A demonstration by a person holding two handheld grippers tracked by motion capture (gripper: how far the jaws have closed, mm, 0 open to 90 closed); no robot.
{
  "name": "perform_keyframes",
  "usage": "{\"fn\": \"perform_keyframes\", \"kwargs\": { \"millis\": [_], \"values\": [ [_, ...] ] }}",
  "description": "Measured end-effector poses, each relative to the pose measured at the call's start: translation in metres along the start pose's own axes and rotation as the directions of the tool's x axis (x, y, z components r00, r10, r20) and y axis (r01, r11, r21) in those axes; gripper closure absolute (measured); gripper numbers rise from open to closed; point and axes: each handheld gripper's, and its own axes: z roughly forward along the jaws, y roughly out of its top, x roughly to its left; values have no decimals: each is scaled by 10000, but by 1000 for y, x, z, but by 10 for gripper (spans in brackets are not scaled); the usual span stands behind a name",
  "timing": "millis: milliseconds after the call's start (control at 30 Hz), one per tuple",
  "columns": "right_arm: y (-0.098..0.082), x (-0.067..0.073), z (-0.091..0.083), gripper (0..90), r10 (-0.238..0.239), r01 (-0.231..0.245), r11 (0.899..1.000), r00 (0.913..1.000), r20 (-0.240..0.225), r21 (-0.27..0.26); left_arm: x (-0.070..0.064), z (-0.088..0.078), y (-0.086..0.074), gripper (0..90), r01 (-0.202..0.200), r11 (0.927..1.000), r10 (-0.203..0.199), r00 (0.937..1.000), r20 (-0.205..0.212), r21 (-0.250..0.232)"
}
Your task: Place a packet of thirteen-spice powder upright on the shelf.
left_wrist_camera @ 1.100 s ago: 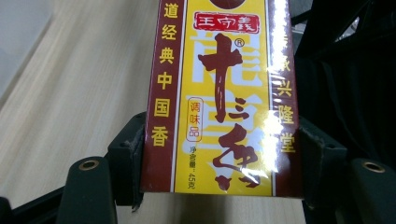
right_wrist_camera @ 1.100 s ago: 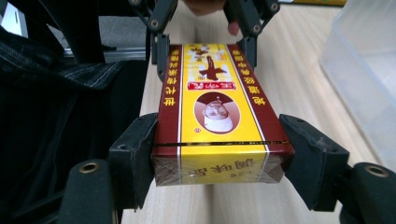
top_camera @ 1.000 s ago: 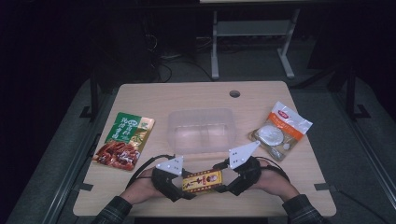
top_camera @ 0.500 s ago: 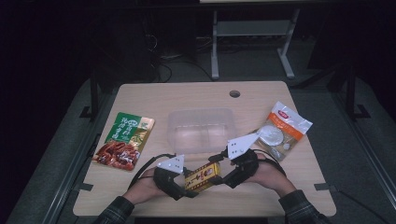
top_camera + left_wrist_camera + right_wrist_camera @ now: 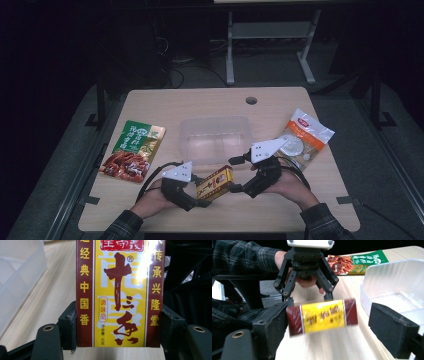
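The seasoning box [image 5: 120, 293] — red and yellow, printed 经典中国香 and 调味品 — lies long axis running from the left gripper [image 5: 202, 194], whose jaws clamp one end, toward the right gripper [image 5: 239, 174]. The right jaws have just been opening — its far end sits between them, one pad clearly apart.

The yellow and red box [image 5: 322, 316] is blurred in the right gripper view so its lettering cannot be read, its top is cut off in the left gripper view, and the clear tub [image 5: 17, 277] runs off that picture's left edge
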Motion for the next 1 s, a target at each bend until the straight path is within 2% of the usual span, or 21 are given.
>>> {"fn": "perform_keyframes", "kwargs": {
  "millis": [67,200,300,467,633,700,1000],
  "values": [
    [-4,-1,-1,209,213,-223,9994,9991,-371,-267,1,-2,0,317,-77,9999,77,10000,10,-84],
    [-8,-3,4,222,241,-254,9995,9979,-603,-206,1,-1,0,317,-54,9998,55,9999,84,-192],
    [-7,-1,11,269,86,-104,9996,9979,-634,-278,-1,1,1,317,-59,9997,61,9999,110,-225],
    [-3,2,14,270,43,-73,9981,9988,-484,-618,0,1,0,317,-22,9990,28,9999,126,-442],
    [2,4,18,278,-48,4,9958,9988,-483,-916,-1,9,0,316,-264,9996,264,9997,13,-63],
    [5,5,22,286,-47,-14,9949,9982,-598,-1006,-2,14,1,315,-224,9997,224,9997,-1,109],
    [12,9,37,295,-192,160,9958,9992,-344,-907,0,20,-1,305,14,9992,-8,9999,-153,393]
  ]
}}
